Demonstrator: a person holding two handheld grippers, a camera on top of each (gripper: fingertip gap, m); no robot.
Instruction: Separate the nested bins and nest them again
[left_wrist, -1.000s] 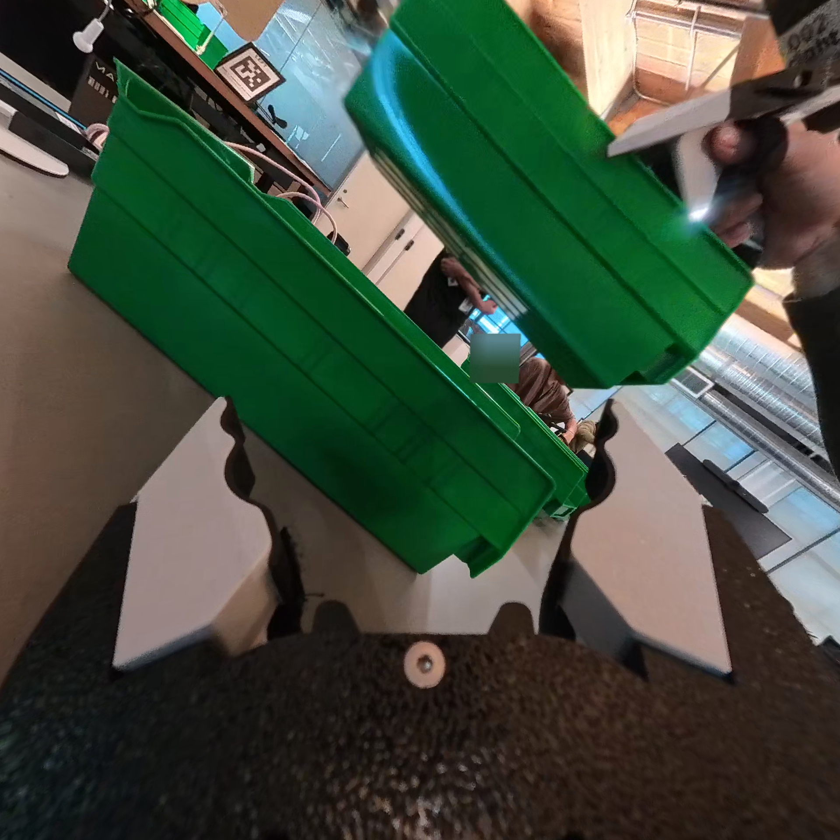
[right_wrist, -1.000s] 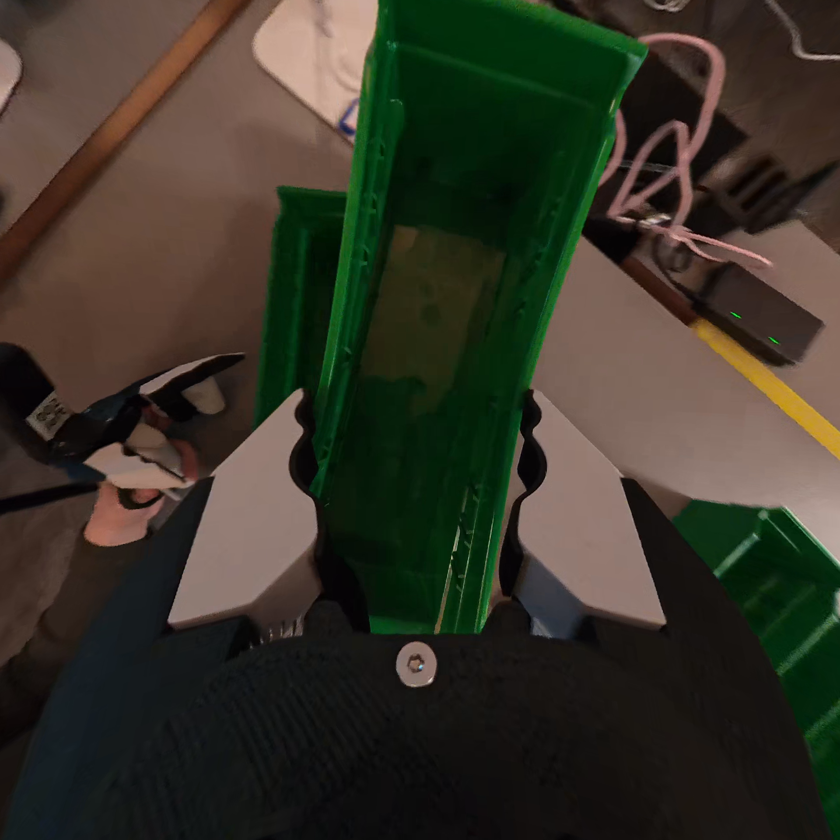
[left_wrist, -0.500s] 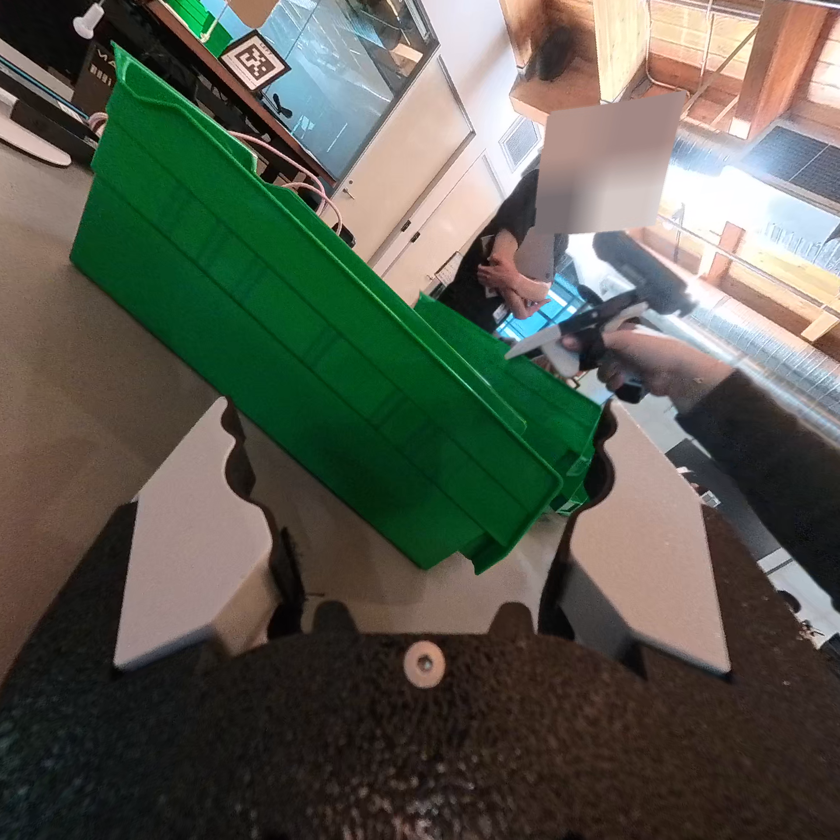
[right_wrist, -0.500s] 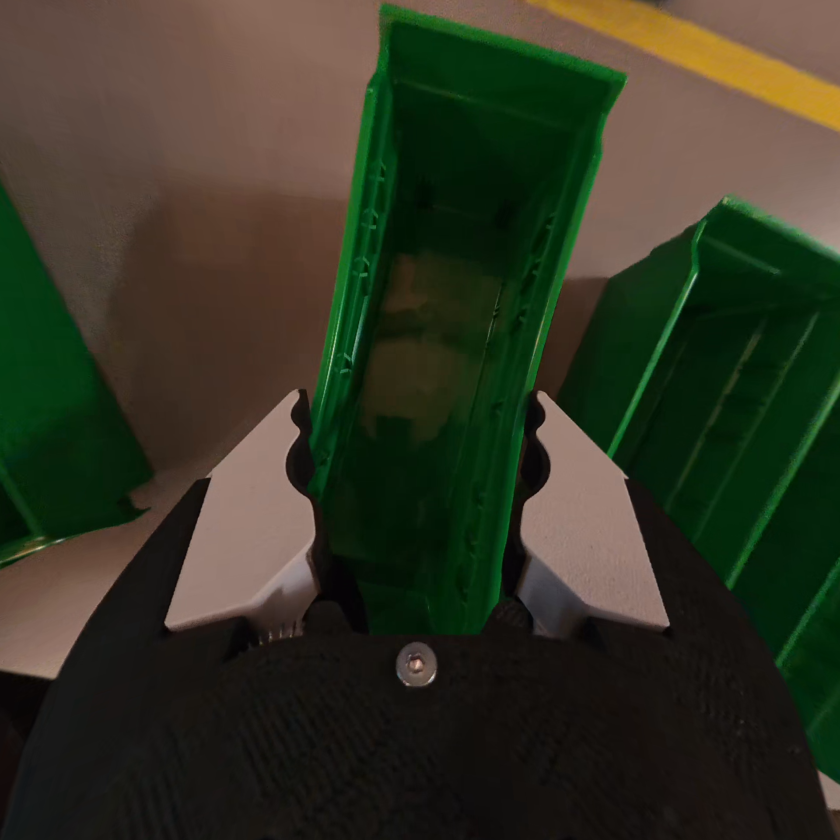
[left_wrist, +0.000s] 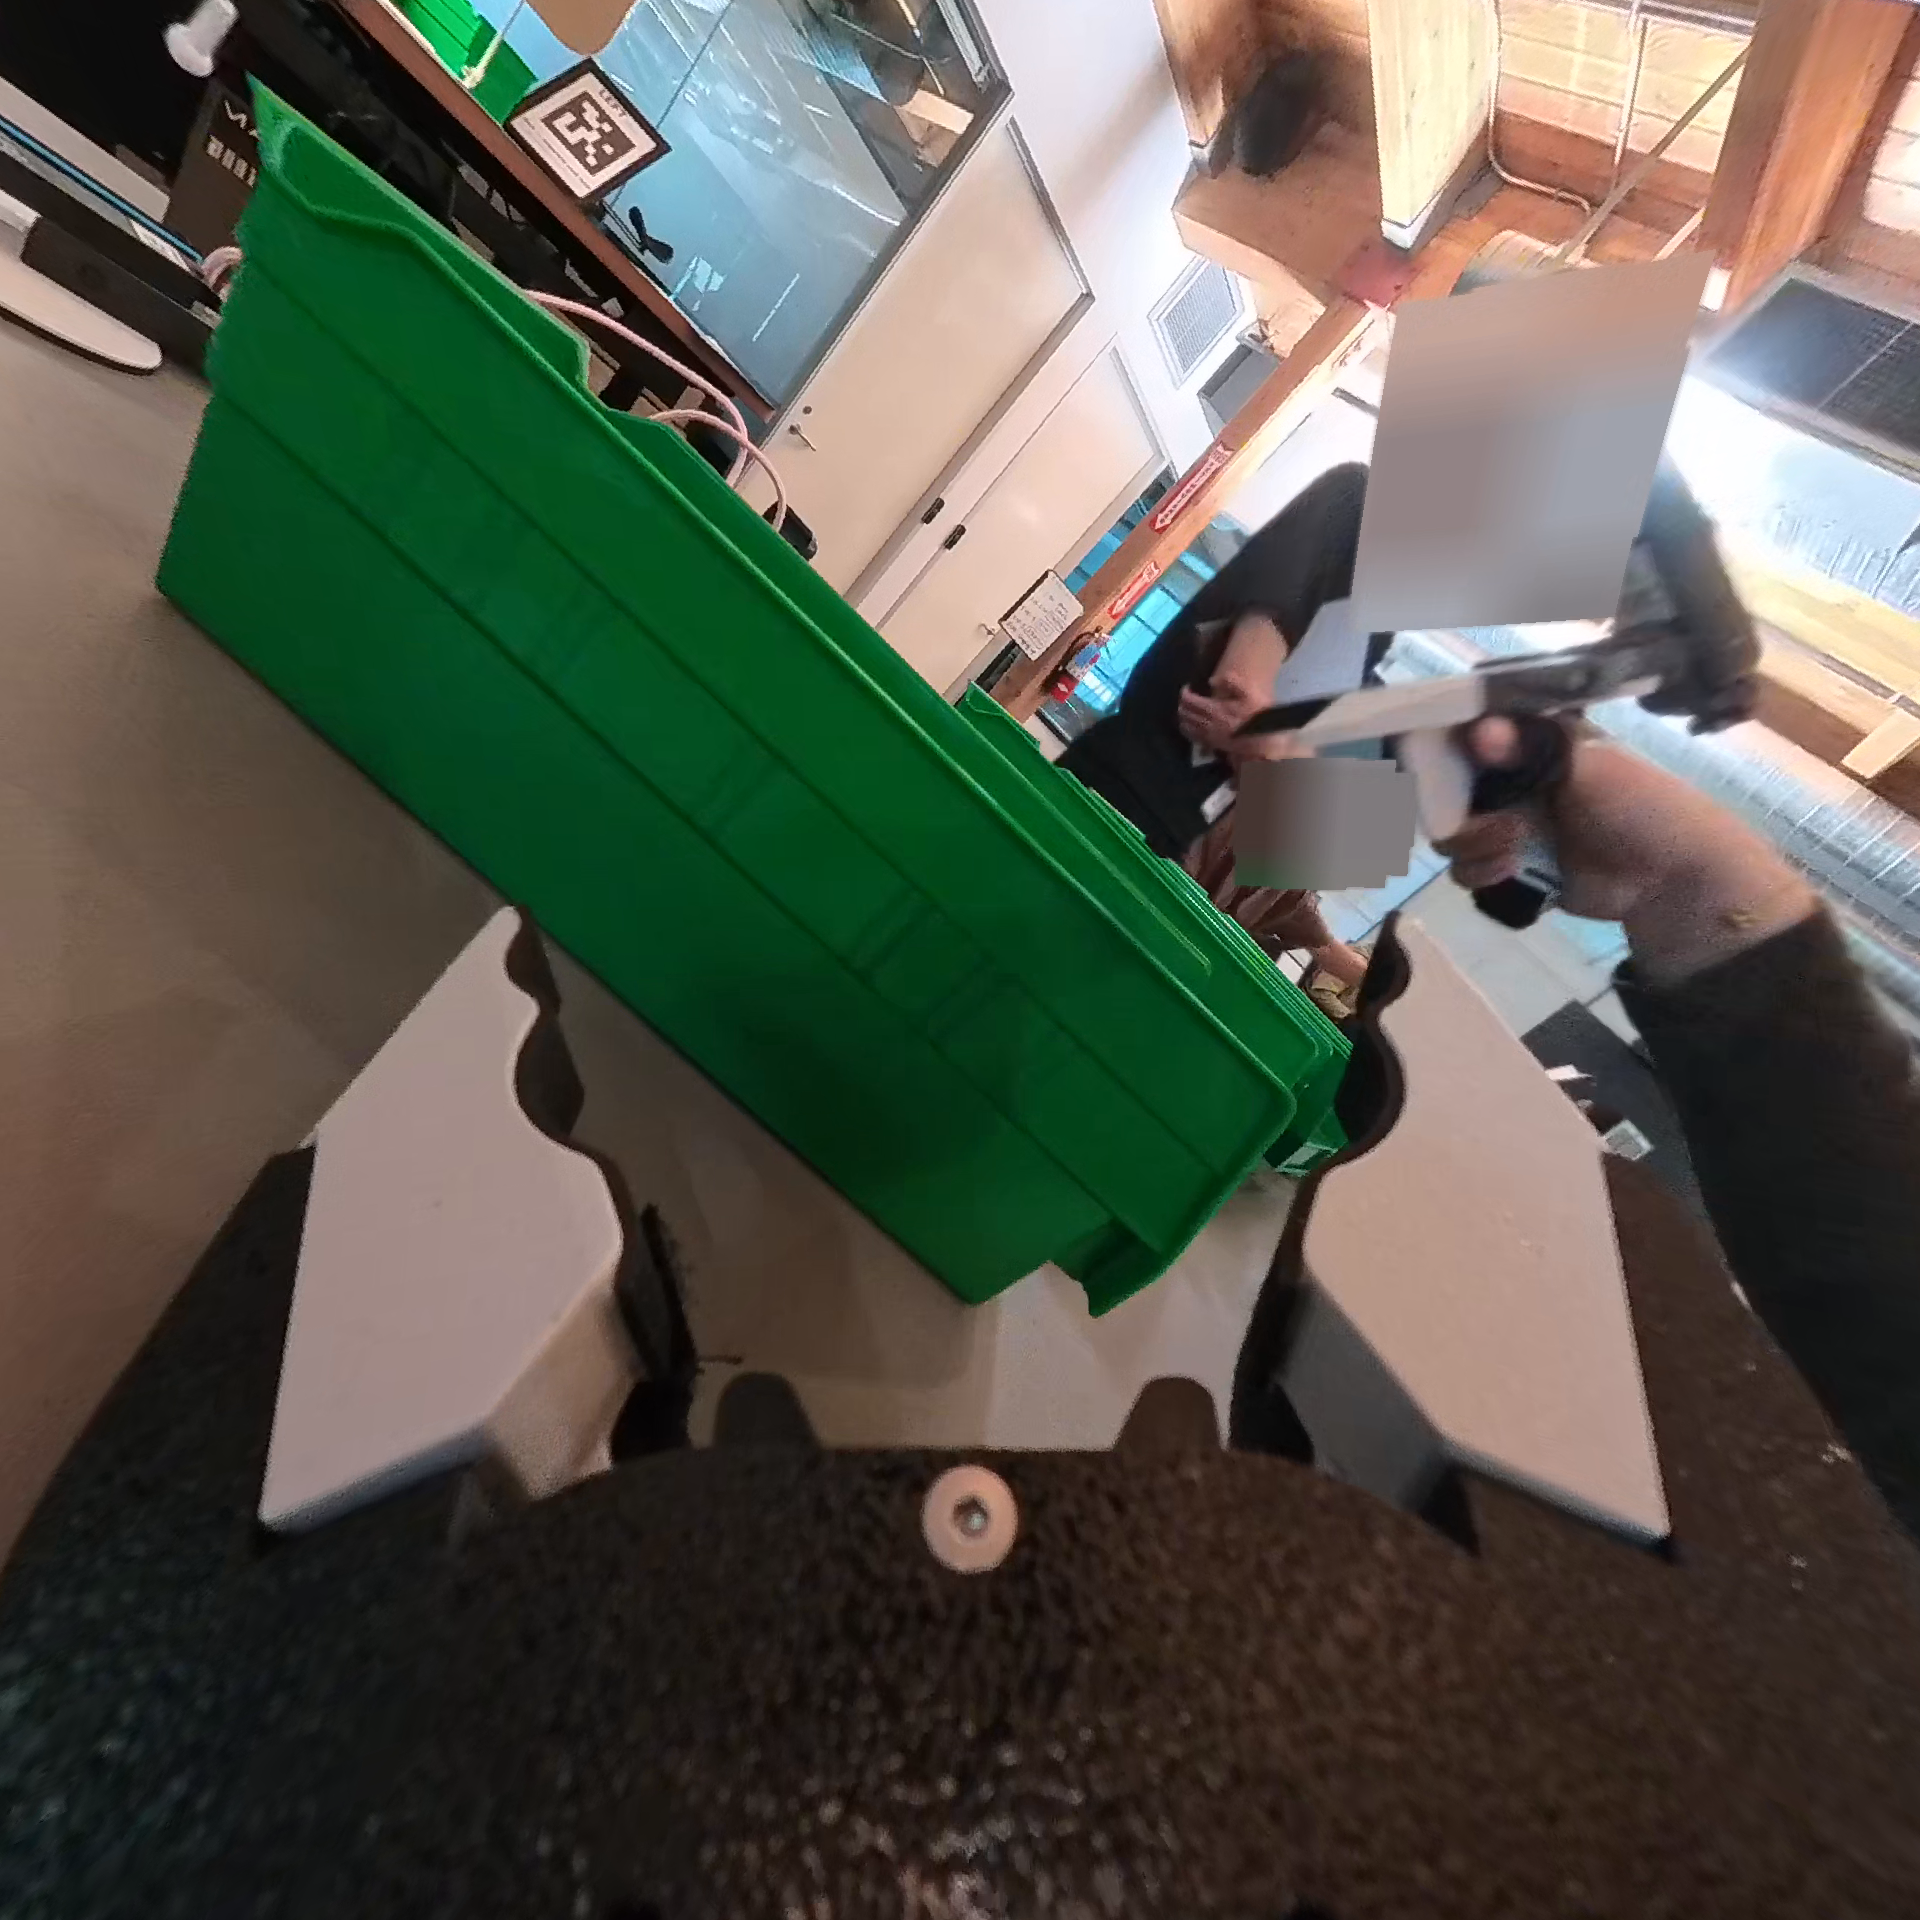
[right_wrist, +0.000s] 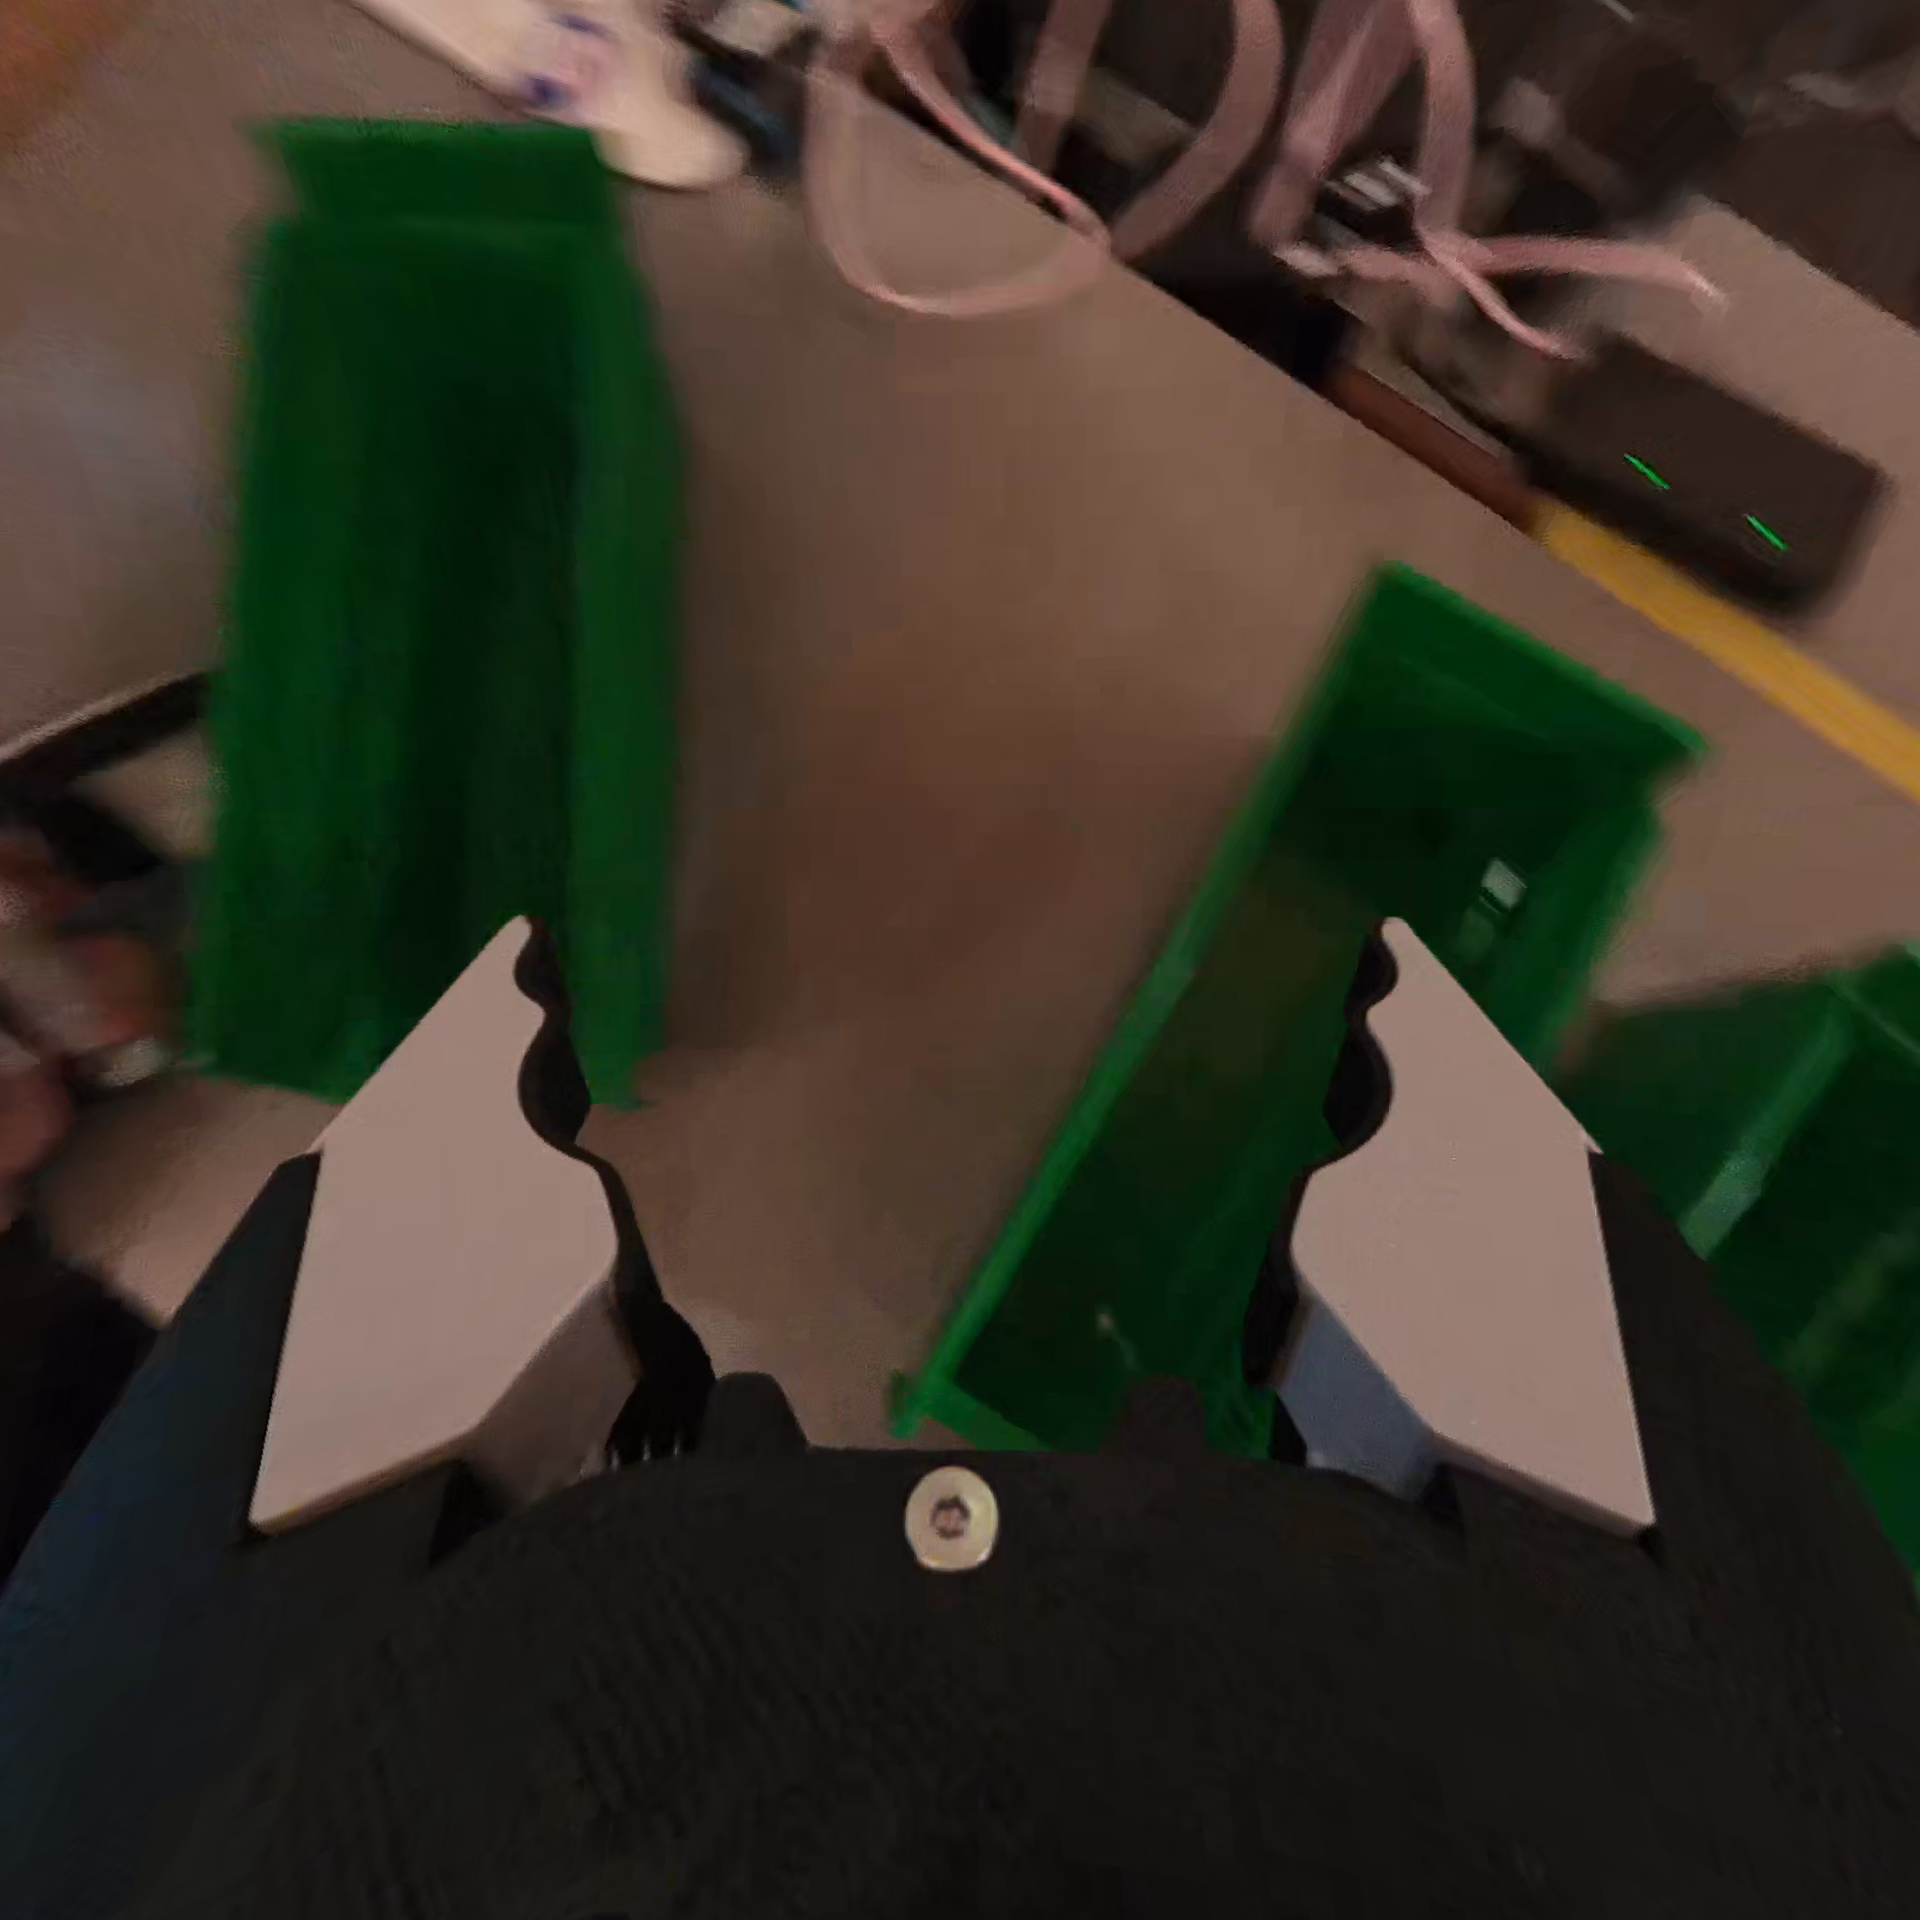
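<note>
A stack of nested green bins (left_wrist: 675, 790) stands on the grey table (left_wrist: 156, 831), and its near corner reaches between my left gripper's open, empty fingers. My left gripper (left_wrist: 956, 935) holds nothing. My right gripper (right_wrist: 956, 935) is wide open. A single green bin (right_wrist: 1299, 1039) lies open side up on the table (right_wrist: 914, 727), its near end against the right finger (right_wrist: 1455, 1195). The stack also shows blurred in the right wrist view (right_wrist: 436, 571). Another green bin (right_wrist: 1818, 1143) sits at far right. The right gripper (left_wrist: 1340, 717) is held up, empty, behind the stack.
Pink cables (right_wrist: 935, 260), a black box with green lights (right_wrist: 1714, 488) and a yellow line (right_wrist: 1766, 665) run along the table's far edge. A person (left_wrist: 1247, 644) stands beyond the table. A square marker (left_wrist: 587, 130) is on a far desk.
My right gripper carried the single bin down to the table beside another bin, opened and let go of it. My left gripper stayed open by the stack.
</note>
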